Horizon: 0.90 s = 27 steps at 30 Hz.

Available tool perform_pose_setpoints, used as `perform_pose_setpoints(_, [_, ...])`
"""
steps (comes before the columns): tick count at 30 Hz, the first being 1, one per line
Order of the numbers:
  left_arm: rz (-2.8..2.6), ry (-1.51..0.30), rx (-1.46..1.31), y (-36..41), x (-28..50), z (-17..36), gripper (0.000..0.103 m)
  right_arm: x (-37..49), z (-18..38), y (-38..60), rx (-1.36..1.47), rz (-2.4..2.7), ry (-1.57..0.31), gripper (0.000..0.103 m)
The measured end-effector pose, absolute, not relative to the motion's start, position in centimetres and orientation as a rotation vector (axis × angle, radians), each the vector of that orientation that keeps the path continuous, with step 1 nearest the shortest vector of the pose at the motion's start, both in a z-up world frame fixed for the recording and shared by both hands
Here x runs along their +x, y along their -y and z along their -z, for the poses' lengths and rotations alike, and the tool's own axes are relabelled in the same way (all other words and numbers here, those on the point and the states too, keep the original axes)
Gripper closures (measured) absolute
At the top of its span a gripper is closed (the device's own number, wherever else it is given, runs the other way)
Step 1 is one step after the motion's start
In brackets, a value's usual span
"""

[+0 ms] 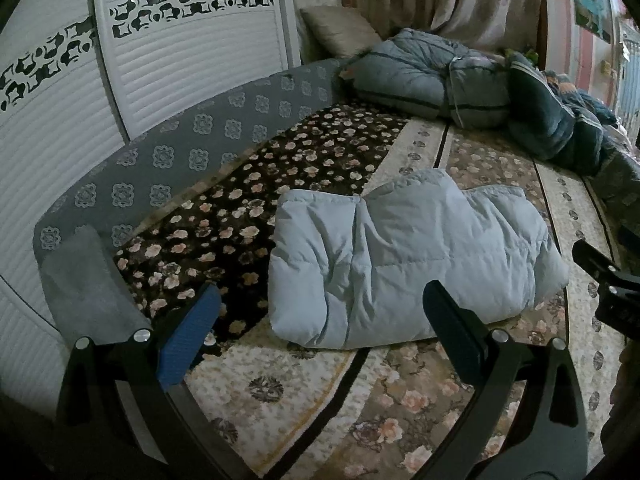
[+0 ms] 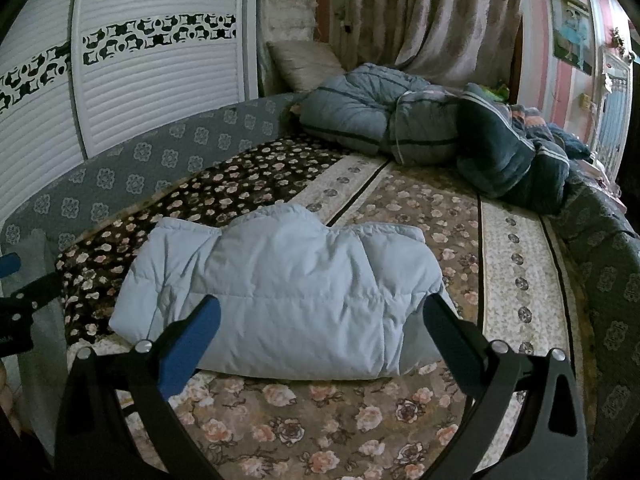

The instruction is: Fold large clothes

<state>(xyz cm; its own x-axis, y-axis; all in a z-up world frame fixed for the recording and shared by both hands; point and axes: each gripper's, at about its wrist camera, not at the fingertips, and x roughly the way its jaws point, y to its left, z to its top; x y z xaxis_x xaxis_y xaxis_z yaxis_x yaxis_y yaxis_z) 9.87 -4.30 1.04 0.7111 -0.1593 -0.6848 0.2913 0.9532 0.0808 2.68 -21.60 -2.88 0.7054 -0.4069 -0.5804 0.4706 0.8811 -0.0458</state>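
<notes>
Nearest the camera in each wrist view, the 2 fingers stand spread wide with nothing between them. The left gripper (image 1: 320, 320) hangs above the flowered bed cover (image 1: 304, 392) at the lower middle of its frame, aimed toward the near left corner of the jacket. The right gripper (image 2: 322, 328) hangs over the jacket's near edge, its fingers framing the bundle on both sides without touching it, as far as the view shows. Each gripper also shows at the edge of the other's view.

Just beyond the fingers lies the pale blue padded jacket (image 1: 400, 256), filling the centre of both frames. It is already folded into a thick rectangular bundle on the bed cover, with a rounded bulge along its far edge.

It looks light, soft and puffy, so it should compress under a pinch and spring back, and the smooth shell may slip. A hold would probably work best at the corners of the near edge, pinching through all layers so they do not slide apart.

Farther off, in the upper middle, lie grey-blue bedding (image 2: 360, 108) and a dark blanket (image 2: 500, 160), with a pillow (image 2: 304, 64) behind them.
</notes>
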Motion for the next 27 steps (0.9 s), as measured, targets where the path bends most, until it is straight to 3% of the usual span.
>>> perform_pose_setpoints(27, [0.258, -0.714, 0.197, 4.59, 9.0, -1.44, 0.003, 2.81, 3.0, 21.86, 0.105, 0.481, -0.616, 0.002])
